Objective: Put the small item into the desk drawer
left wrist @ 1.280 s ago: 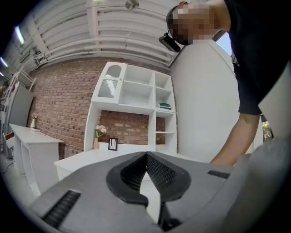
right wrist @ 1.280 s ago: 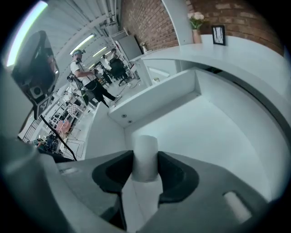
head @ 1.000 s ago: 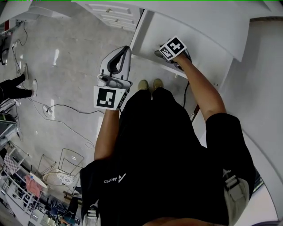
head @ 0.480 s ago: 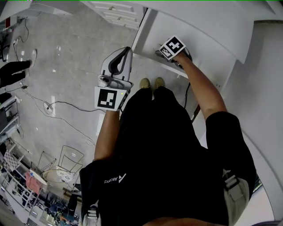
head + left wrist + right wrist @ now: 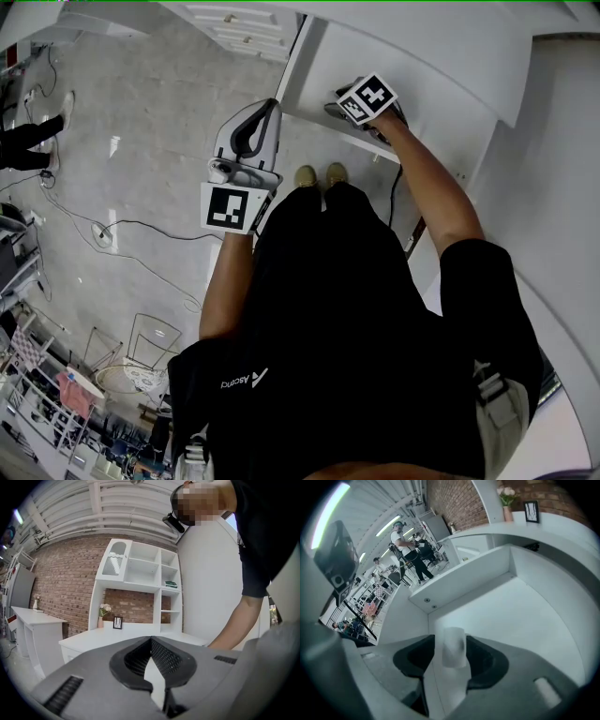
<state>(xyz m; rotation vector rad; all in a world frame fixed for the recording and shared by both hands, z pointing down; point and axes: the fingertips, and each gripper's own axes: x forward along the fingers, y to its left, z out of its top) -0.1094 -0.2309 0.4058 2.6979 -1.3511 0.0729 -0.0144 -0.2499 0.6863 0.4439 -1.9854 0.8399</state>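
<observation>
My right gripper point(image 5: 451, 640) reaches into the open white desk drawer point(image 5: 525, 620). A small white cylinder point(image 5: 453, 648), blurred, stands between its jaws. The jaws are opening, and a thin gap shows on the cylinder's left side. In the head view the right gripper point(image 5: 339, 109) lies low inside the drawer point(image 5: 422, 80), its tips hidden behind its marker cube. My left gripper point(image 5: 259, 111) hangs outside the drawer over the floor. It is shut with nothing in it, and its tips point(image 5: 151, 640) touch.
The drawer's front wall point(image 5: 459, 583) has two screws. A vase point(image 5: 506, 498) and a picture frame point(image 5: 531, 510) stand on the desktop. Cables point(image 5: 112, 228) and wire chairs point(image 5: 141, 352) are on the floor at the left. People point(image 5: 407, 550) stand far back.
The right gripper's marker cube has tipped slightly and edged deeper into the drawer. The left gripper has stayed put. A person's foot at the far left has shifted.
</observation>
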